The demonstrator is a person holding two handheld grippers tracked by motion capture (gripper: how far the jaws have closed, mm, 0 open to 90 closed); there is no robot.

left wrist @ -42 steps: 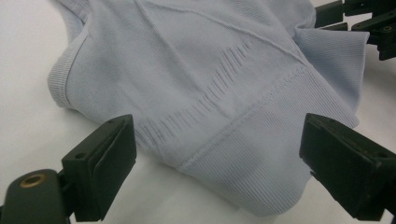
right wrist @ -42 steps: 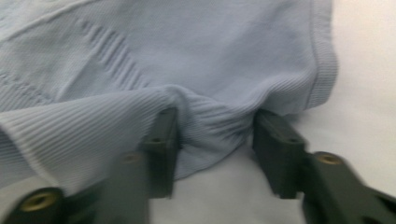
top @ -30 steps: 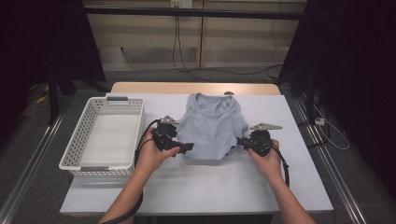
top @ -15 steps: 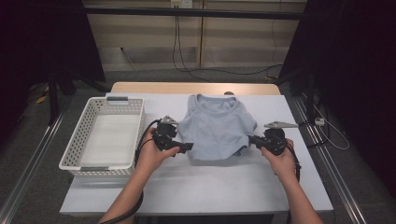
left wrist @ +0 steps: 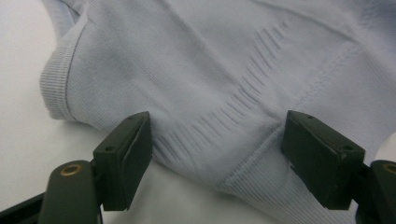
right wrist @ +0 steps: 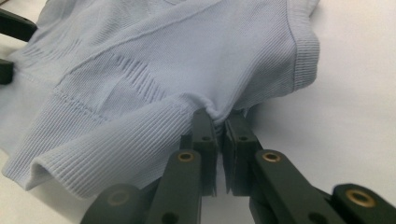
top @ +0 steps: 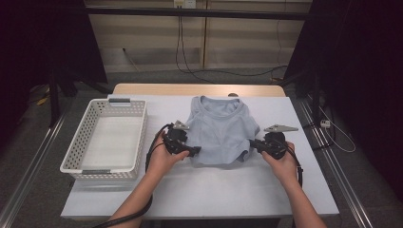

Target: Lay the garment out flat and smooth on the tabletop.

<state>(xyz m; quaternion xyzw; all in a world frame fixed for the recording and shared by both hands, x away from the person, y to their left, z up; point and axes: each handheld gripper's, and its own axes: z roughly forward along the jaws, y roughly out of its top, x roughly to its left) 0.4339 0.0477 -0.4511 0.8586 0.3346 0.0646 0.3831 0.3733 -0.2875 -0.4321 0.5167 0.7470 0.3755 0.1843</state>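
Observation:
A light blue knit shirt (top: 219, 130) lies flat on the white table (top: 209, 190), collar toward the far side. My left gripper (top: 195, 151) rests at the shirt's lower left edge. Its jaws stand wide open (left wrist: 219, 140) with the ribbed hem and a sleeve cuff (left wrist: 56, 88) just ahead of them, and they grip nothing. My right gripper (top: 252, 144) is at the lower right edge, shut (right wrist: 220, 119) on a pinched bit of shirt fabric (right wrist: 187, 70) near the ribbed hem.
An empty white mesh basket (top: 107, 137) stands on the table's left side, next to my left hand. A wooden strip (top: 199, 89) runs along the table's far edge. Cables hang on the wall behind.
My right gripper drew the shirt's lower right edge outward to the right, spreading that side, then eased back slightly. The left gripper stayed in place.

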